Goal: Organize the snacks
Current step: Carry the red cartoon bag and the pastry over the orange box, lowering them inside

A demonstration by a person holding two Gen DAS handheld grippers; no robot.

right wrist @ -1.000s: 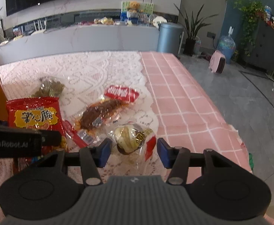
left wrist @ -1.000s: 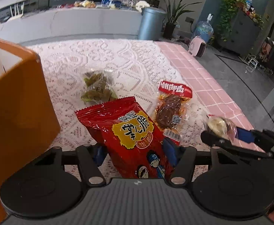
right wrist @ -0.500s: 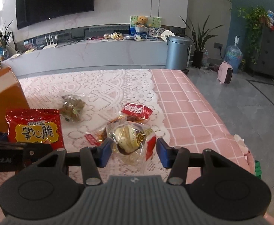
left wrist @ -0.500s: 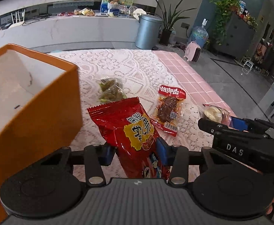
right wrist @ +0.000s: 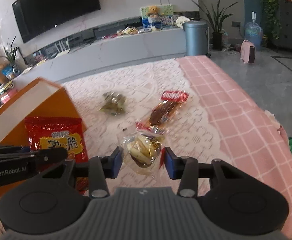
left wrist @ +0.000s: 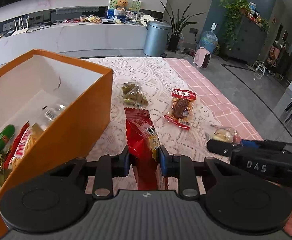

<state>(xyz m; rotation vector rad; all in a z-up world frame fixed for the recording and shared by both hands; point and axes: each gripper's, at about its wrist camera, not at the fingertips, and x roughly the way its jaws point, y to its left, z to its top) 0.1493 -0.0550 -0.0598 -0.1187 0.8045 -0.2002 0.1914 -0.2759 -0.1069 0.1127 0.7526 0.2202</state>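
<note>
Left tongs (left wrist: 144, 161) narrowed to a slim gap, just been closing, blue pads pinching the red snack bag (left wrist: 144, 142) so that it crumples and stands lifted off the lace cloth (left wrist: 146, 70); right tongs (right wrist: 143, 160) half spread, also just been closing, pads against the clear wrapper of the round pastry packet (right wrist: 143, 149), held clear of the surface. Just left of the red bag, the orange box (left wrist: 82, 124), open-topped, white inside, several snacks already in its near end. Still lying on the lace: a green-filled clear packet (left wrist: 134, 97) and a brown meat snack with red label (left wrist: 181, 108), apart from each other and beyond both tongs. Pink checked cloth (right wrist: 236, 110) along the right side, dropping off at the surface edge to grey floor; bare lace between box wall and loose packets.
</note>
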